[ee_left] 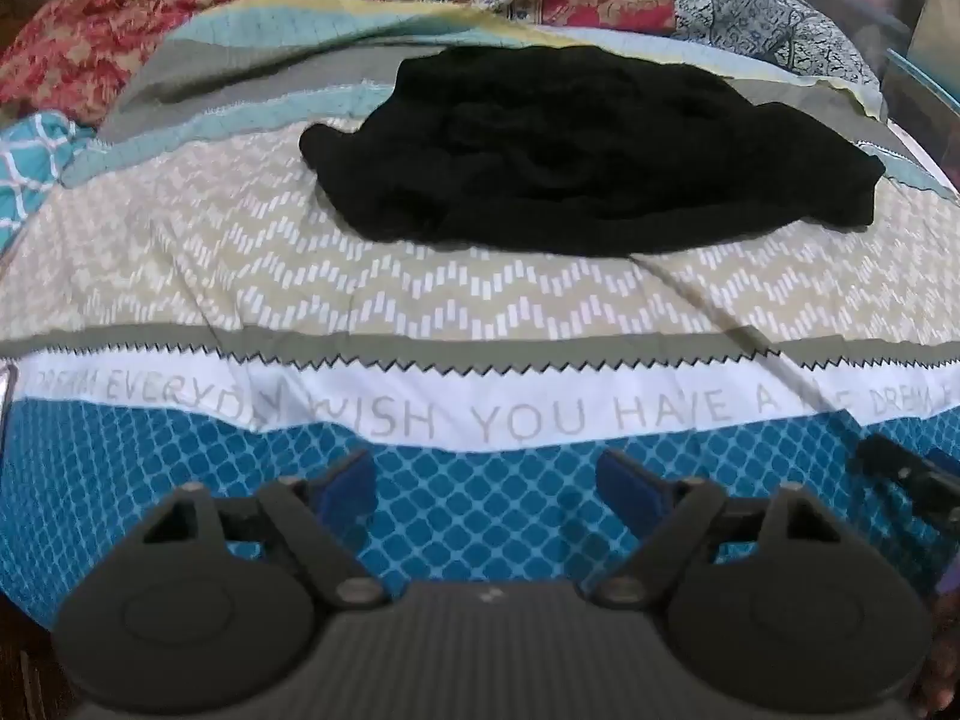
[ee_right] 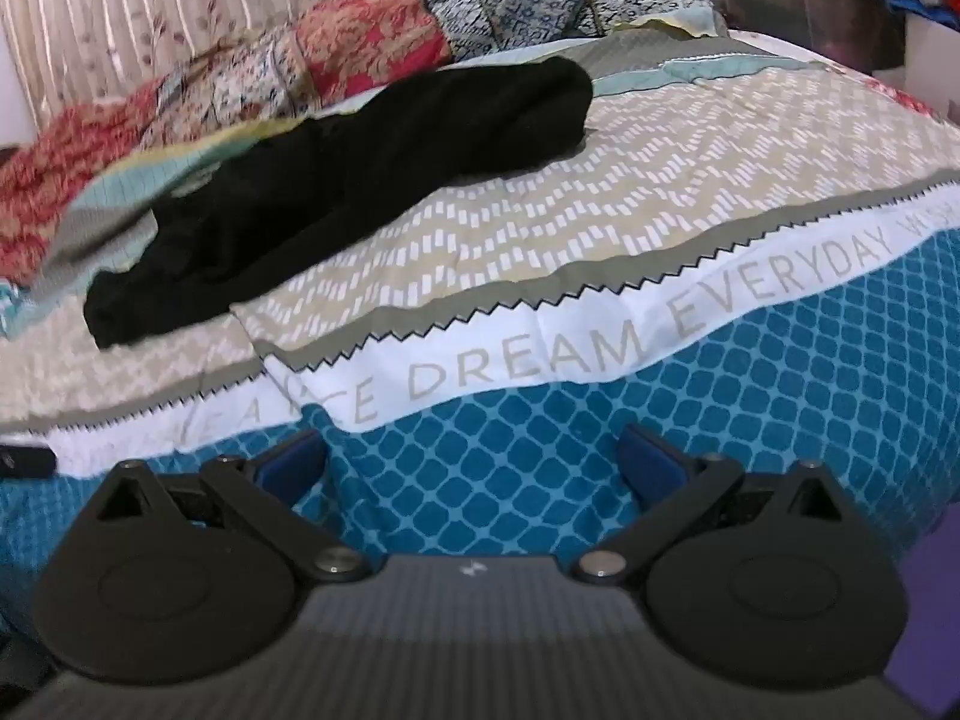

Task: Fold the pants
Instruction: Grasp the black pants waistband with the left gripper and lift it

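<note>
Two grippers: left gripper [ee_left: 486, 489] and right gripper [ee_right: 474, 465], both low over the near edge of the bed, well apart from the pants.
Left fingers: spread wide, blue pads [ee_left: 345, 489] facing each other, nothing between them.
Right fingers: spread wide too, nothing held.
Pants: black pants [ee_left: 576, 150] in a loose, crumpled heap on the far half of the bed, no flat legs or waistband to make out.
Bed cover: patterned bedspread [ee_left: 480, 306] with a beige zigzag band, a white band with grey lettering, and a blue lattice band nearest the grippers.
Background: rumpled floral quilts [ee_left: 150, 18] behind the pants, against the far side.
Progress: apparently at the very start; no fold visible, pants untouched by either gripper.
Left to do: probably reaching across, spreading the pants flat, then all folds.
</note>
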A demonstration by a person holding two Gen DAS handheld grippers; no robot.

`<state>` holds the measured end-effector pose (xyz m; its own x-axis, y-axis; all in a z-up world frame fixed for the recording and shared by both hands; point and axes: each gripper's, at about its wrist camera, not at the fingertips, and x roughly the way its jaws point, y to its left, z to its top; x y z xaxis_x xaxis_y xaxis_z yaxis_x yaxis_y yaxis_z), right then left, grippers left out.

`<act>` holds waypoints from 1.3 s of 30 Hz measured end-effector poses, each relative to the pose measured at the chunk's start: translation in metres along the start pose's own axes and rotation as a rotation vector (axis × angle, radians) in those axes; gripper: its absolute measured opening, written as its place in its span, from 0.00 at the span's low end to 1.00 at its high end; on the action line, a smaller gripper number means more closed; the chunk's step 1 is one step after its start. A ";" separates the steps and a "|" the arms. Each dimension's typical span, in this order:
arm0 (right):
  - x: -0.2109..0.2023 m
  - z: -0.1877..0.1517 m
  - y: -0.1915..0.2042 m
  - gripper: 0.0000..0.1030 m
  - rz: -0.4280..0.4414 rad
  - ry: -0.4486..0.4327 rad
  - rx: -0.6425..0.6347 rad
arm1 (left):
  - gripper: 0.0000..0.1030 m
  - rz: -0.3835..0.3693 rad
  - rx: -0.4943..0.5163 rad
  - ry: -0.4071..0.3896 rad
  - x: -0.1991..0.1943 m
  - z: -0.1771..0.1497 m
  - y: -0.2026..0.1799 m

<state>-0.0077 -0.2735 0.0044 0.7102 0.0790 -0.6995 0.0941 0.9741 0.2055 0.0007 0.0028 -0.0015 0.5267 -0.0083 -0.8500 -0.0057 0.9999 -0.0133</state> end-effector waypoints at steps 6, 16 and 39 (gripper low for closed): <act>-0.012 0.001 -0.001 0.63 0.018 -0.041 0.012 | 0.87 0.006 -0.077 -0.078 0.004 0.011 0.039; 0.001 0.062 -0.053 0.34 0.040 -0.111 0.206 | 0.77 -0.008 -0.322 -0.098 0.048 0.118 0.113; -0.044 0.194 -0.021 0.08 0.385 -0.480 0.132 | 0.09 -0.361 -0.581 -0.382 -0.095 0.077 0.191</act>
<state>0.0939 -0.3387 0.1636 0.9416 0.2850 -0.1794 -0.1672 0.8581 0.4855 0.0154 0.1953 0.1177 0.8362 -0.2212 -0.5018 -0.1670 0.7689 -0.6172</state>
